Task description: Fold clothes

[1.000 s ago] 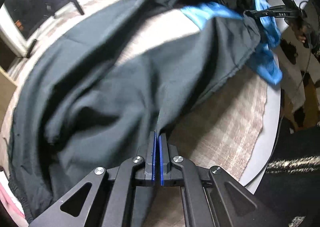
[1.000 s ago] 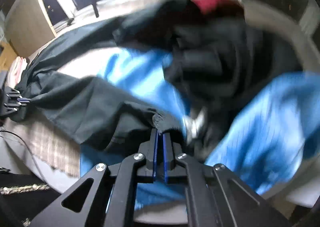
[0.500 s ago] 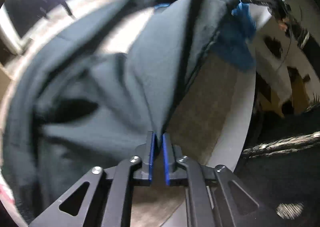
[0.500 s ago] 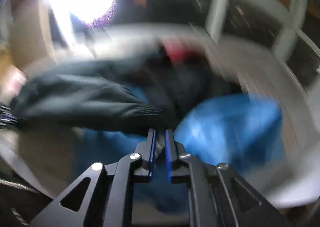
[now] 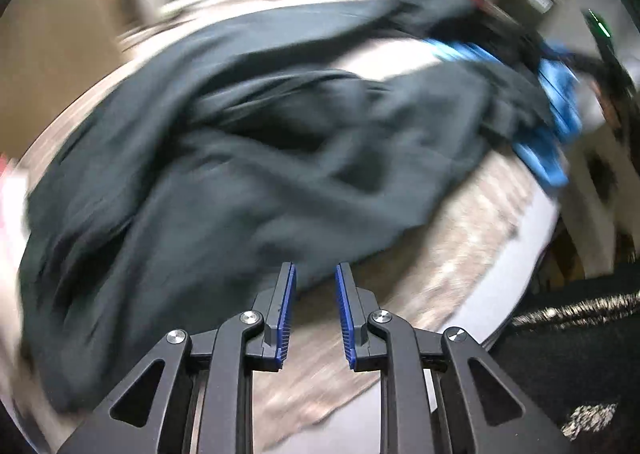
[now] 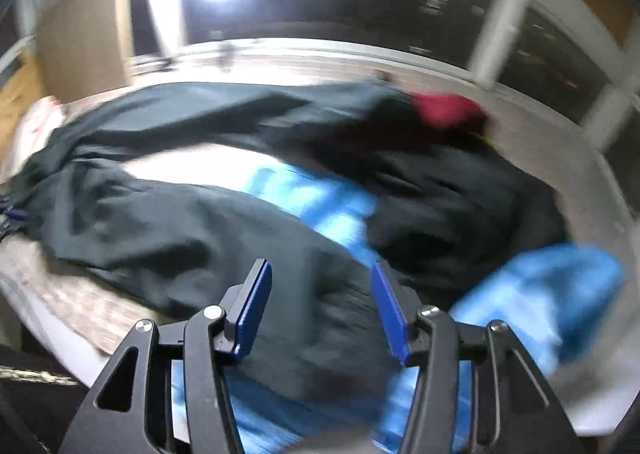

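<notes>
A dark grey-green garment (image 5: 280, 157) lies rumpled across the cloth-covered table (image 5: 452, 254). In the left wrist view my left gripper (image 5: 314, 268) hovers at the garment's near edge. Its jaws are opening, with a clear gap and no fabric pressed between the pads. In the right wrist view the same garment (image 6: 180, 230) stretches from the left to below my right gripper (image 6: 320, 266). That gripper's jaws are opening wide over the gathered cuff end and do not pinch it. A blue garment (image 6: 540, 286) lies under and beside that end.
A black garment (image 6: 460, 205) and a red one (image 6: 444, 109) are heaped at the table's far right. The blue garment (image 5: 556, 121) hangs over the table's edge (image 5: 532, 238). A person's dark clothing (image 5: 580, 334) is close by. Windows run behind.
Both grippers were shut on the dark garment's edges and lifted it taut. Now both have opened and the garment has dropped loose onto the table. Both views have swung.
</notes>
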Tool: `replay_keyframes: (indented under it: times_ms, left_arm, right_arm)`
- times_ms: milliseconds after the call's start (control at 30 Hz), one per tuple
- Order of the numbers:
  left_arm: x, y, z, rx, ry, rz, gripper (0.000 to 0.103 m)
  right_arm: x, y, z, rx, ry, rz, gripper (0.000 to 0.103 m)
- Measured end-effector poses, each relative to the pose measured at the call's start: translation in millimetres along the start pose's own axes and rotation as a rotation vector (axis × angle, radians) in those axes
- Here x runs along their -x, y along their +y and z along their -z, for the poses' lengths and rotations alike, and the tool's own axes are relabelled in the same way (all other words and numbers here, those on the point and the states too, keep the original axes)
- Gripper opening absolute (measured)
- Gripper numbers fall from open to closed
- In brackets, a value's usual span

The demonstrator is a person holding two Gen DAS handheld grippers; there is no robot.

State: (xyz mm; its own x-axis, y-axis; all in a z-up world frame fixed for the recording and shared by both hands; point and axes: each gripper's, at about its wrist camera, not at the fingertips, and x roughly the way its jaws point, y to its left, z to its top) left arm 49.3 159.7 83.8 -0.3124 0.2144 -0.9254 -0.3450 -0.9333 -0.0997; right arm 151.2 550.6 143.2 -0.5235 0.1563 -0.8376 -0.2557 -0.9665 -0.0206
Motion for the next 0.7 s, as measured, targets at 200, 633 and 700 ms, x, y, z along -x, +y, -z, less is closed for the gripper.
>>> replay_keyframes:
  times_ms: [200,633,700]
  left_arm:
    - [58,97,90,0.365,-0.031,-0.191,0.021]
    - [47,218,134,0.496,-0.103,-0.184,0.036]
    - [44,228,134,0.508,-0.126,-0.148,0.041]
  right_arm:
    - [-30,95,-58,0.162,-0.022,-0.280,0.051]
    - [-90,352,-221,0.462,-0.070,-0.532,0.051]
    - [-124,403,-250,0.520,-0.049,-0.562,0.052]
